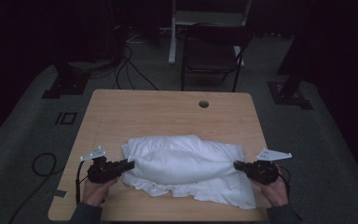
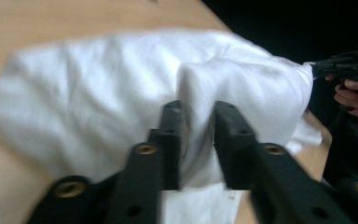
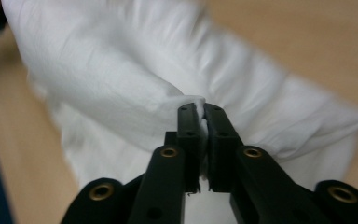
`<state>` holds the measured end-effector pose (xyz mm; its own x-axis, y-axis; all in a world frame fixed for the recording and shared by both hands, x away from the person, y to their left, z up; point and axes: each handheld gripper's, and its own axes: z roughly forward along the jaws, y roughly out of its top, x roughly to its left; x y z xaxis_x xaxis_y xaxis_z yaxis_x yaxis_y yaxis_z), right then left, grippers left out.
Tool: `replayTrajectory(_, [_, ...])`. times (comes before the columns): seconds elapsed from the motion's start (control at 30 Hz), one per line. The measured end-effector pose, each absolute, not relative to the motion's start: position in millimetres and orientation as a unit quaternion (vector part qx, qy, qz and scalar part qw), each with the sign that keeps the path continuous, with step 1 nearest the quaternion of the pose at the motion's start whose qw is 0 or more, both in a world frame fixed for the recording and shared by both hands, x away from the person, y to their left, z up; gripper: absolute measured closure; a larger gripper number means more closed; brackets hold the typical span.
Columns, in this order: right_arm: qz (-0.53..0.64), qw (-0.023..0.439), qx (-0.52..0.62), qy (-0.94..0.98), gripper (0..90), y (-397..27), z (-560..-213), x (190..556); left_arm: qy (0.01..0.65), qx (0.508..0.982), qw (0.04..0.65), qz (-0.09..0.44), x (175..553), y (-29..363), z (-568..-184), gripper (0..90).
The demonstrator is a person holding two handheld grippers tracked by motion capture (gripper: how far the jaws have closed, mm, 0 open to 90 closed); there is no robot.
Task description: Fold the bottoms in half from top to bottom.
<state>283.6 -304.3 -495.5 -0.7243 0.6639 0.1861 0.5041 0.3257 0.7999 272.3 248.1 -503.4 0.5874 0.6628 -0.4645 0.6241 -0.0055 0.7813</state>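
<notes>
A white cloth (image 1: 186,168) lies bunched and partly folded on the near half of the wooden table (image 1: 168,112). My left gripper (image 1: 129,164) is at the cloth's left end, its jaws closed on a thick fold of the white cloth (image 2: 121,93). My right gripper (image 1: 237,164) is at the cloth's right end, jaws pinched tight on a thin edge of the white cloth (image 3: 121,84). In the left gripper view, the right gripper (image 2: 314,69) and the hand holding it show at the far right.
A round cable hole (image 1: 203,104) sits near the table's far edge. A dark chair (image 1: 212,51) stands behind the table, with cables (image 1: 130,70) on the floor. The table's far half is bare wood.
</notes>
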Motion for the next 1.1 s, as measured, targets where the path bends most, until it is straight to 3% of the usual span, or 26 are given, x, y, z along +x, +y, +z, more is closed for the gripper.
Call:
replayTrajectory(0.07, [0.458,0.079,0.355,0.811,64.0,-305.8,-496.8,278.6,0.461,0.693,0.552,0.039,271.4,256.0,-492.5,51.6])
replayTrajectory(0.17, [0.494,0.102,0.358,0.786,54.7,-308.8,-477.8,279.6,0.46,0.683,0.563,0.069,276.6,256.9,-467.1,47.2])
replayTrajectory(0.33, [0.496,0.138,0.374,0.771,53.4,-282.7,-458.4,294.9,0.433,0.717,0.536,0.106,297.7,219.2,-440.2,48.1])
replayTrajectory(0.57, [0.408,0.139,0.4,0.808,48.7,-228.0,-508.7,299.7,0.424,0.8,0.411,0.101,304.1,158.2,-482.8,54.6])
replayTrajectory(0.67, [0.386,0.127,0.404,0.819,48.6,-222.8,-530.0,289.7,0.434,0.819,0.358,0.112,294.0,155.4,-516.4,56.3])
replayTrajectory(0.73, [0.381,0.122,0.411,0.819,48.0,-223.8,-538.2,281.4,0.437,0.82,0.354,0.111,286.1,161.4,-532.4,56.3])
replayTrajectory(1.1, [0.355,0.15,0.412,0.825,46.1,-225.4,-551.5,269.2,0.441,0.812,0.346,0.161,267.8,182.9,-546.4,55.1])
